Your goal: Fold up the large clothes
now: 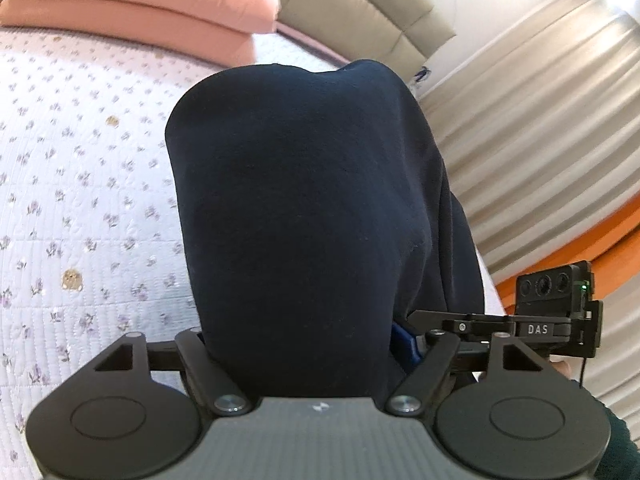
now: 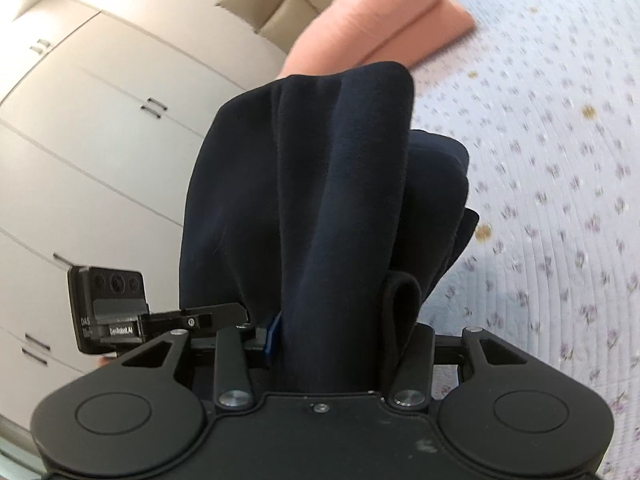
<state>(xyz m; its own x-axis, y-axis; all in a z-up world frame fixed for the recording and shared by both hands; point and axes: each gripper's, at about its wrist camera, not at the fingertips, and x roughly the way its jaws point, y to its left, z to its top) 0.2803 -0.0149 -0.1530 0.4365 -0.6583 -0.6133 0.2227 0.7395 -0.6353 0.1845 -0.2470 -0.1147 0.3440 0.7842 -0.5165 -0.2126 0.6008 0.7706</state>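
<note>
Left wrist view: nearest the lens, the left claw is buried under the dark navy garment, which drapes over both fingers and hides the tips. A blue pad shows at the cloth's right edge, but whether the pads press on the fabric cannot be told. The garment rises as a broad, smooth hump in front of the claw, lifted clear of the bed, whose quilted floral cover lies beyond on the left. Farther off are two stacked pink pillows, a padded headboard and a pleated curtain. In the right wrist view the right claw stands about half open with bunched folds and a looped hem of the same garment packed between its fingers. The blue pad on one side bears against the cloth, so this claw is judged to be gripping it. Past the fabric lie the bed cover and pillows on the right and a white wardrobe on the left. Each view shows the other unit close alongside, so both claws carry one edge together. The step in hand appears to be carrying a gathered edge over the bed to make a fold. The next move calls for lowering both claws evenly, laying the edge flat and square on the bed, and releasing only once the cloth rests without bunching.
</note>
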